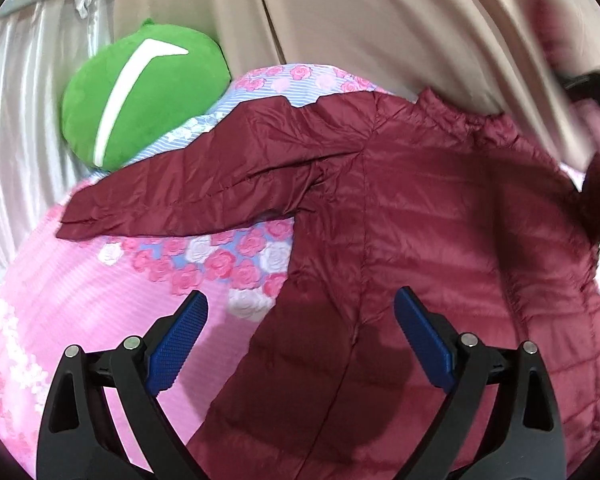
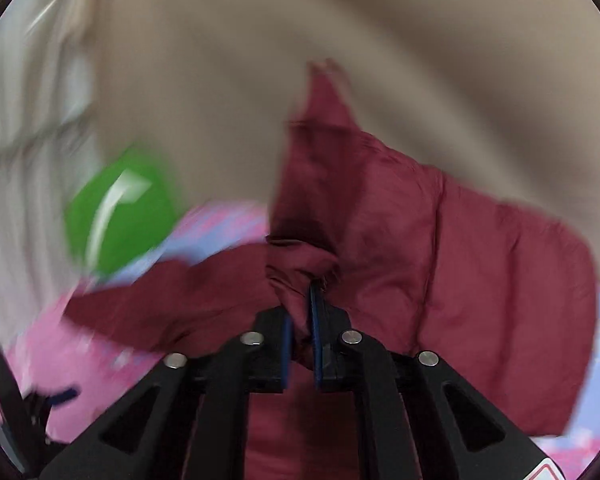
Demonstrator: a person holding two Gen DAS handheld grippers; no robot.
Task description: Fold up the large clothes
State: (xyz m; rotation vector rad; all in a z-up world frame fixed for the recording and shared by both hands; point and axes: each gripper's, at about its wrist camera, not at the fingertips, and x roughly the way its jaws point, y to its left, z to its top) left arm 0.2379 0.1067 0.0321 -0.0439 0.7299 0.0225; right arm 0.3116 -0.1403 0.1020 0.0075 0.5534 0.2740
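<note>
Right gripper (image 2: 300,308) pinches jacket (image 2: 380,240); left gripper (image 1: 300,312) spread above it.

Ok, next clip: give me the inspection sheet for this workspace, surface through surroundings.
Surface: bed cover, pink with a rose print, lying under everything.
Job's things: dark red puffer jacket spread out, one sleeve stretched toward the pillow.
Clutter: green pillow at the far edge.
Grippers: left claw open above the jacket hem; right claw shut on bunched jacket fabric, lifting it.
Cables: nothing seen.
Surroundings: beige curtain and pale shiny drape behind the bed.
</note>
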